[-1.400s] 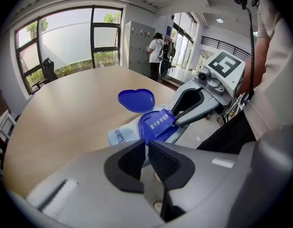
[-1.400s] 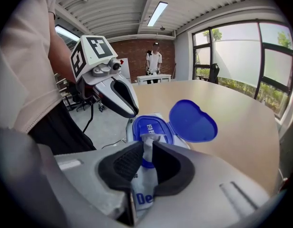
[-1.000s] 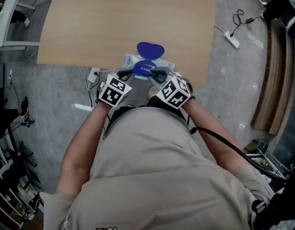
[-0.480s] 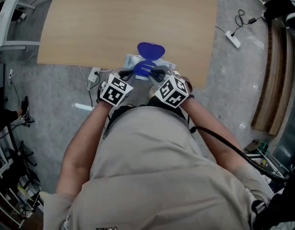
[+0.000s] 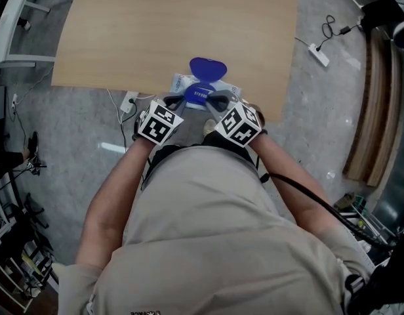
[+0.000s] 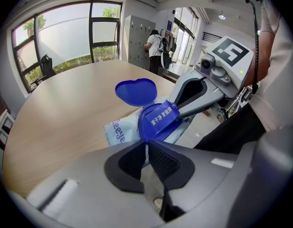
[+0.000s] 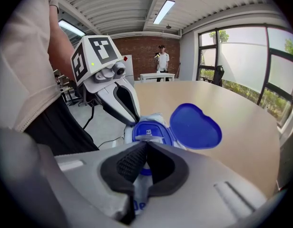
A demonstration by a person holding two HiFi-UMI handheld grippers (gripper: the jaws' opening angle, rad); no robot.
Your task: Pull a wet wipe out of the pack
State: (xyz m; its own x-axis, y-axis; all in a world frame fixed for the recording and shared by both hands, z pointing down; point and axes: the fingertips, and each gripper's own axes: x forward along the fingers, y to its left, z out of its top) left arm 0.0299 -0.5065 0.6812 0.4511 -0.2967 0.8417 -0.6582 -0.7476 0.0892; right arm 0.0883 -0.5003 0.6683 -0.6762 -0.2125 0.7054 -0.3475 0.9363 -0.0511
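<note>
The wet wipe pack lies at the near edge of the wooden table, its round blue lid flipped open and standing up behind the opening. My left gripper is shut, with its tips pinching the pack's near left edge. My right gripper reaches in from the right and is shut at the opening. In the left gripper view a printed blue seal strip curves up over the blue ring toward the right gripper's fingertips. No loose wipe shows.
The pack sits right at the table's front edge, and I stand close against it. Grey floor lies on both sides, with a power strip and cable to the right and white shelving to the left. Beyond the pack is bare tabletop.
Almost nothing has moved. Both grippers stay at the pack, with only a slight shift of the right gripper at the opening.
</note>
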